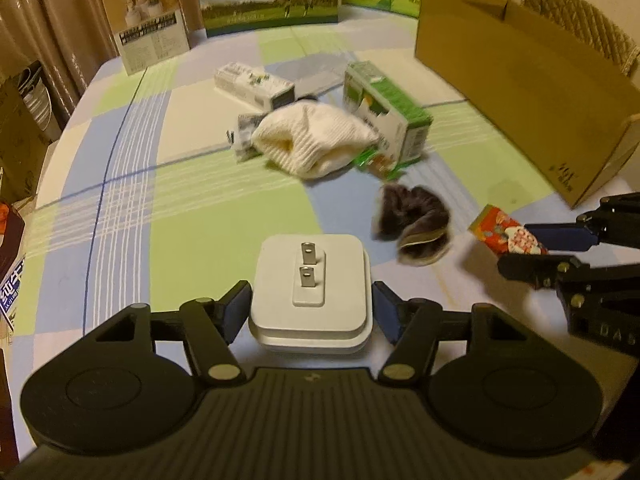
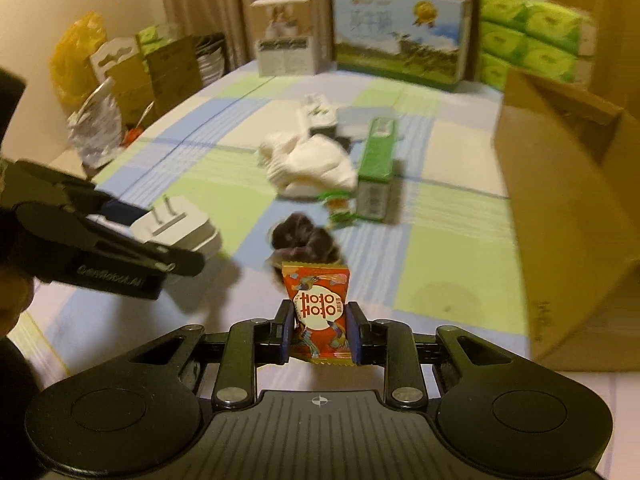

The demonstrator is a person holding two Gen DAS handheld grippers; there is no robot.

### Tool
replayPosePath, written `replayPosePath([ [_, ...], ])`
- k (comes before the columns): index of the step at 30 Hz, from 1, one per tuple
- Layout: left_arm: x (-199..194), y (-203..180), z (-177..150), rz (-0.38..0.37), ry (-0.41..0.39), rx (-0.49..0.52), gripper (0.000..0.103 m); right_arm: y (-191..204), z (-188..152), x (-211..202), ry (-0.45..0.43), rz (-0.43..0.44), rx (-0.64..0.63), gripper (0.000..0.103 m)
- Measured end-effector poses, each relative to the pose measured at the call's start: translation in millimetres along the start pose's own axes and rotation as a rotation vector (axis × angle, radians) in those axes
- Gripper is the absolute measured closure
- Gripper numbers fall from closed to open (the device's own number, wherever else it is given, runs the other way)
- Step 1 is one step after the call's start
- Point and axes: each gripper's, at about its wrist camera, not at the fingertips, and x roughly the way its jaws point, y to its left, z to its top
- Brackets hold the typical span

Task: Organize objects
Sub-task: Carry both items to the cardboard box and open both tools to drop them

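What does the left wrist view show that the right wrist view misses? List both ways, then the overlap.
Only the left wrist view: the left tongs from behind, their pads flanking the white charger, and a quilted chair back.
Only the right wrist view: the printed front of the red snack packet and a yellow bag.
Both: charger, packet in the right tongs, white sock, dark sock, green carton, cardboard box.

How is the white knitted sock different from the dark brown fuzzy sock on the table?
The white knitted sock is bigger and lies among the cartons; the dark brown fuzzy sock is smaller, bunched up, and lies alone, nearer the grippers. Both lie loose on the checked tablecloth, ungripped.
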Motion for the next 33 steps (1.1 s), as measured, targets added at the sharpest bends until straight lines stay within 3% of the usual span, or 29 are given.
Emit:
replayPosePath([
  [8, -47.4, -42.9, 41.9, -0.028, -0.093, 0.051, 0.042, -53.3, 36.7, -73.6, -0.131, -0.111, 0.091, 0.079],
  [15, -59.8, -114.5, 98.7, -0.140, -0.163, 0.108, 0.042, -136.9, 56.5, -118.4, -0.191, -0.255, 0.164, 0.079],
  [23, -34.2, -196.0, 150.2, -0.218, -0.180, 0.179, 0.042, -220.5, 44.9, -123.3, -0.162, -0.303, 0.278, 0.079],
  [33, 1.8, -242.4, 170.6, -0.240, -0.175, 0.236, 0.042, -253.7, 38.7, -112.0, -0.153, -0.292, 0.335, 0.079],
])
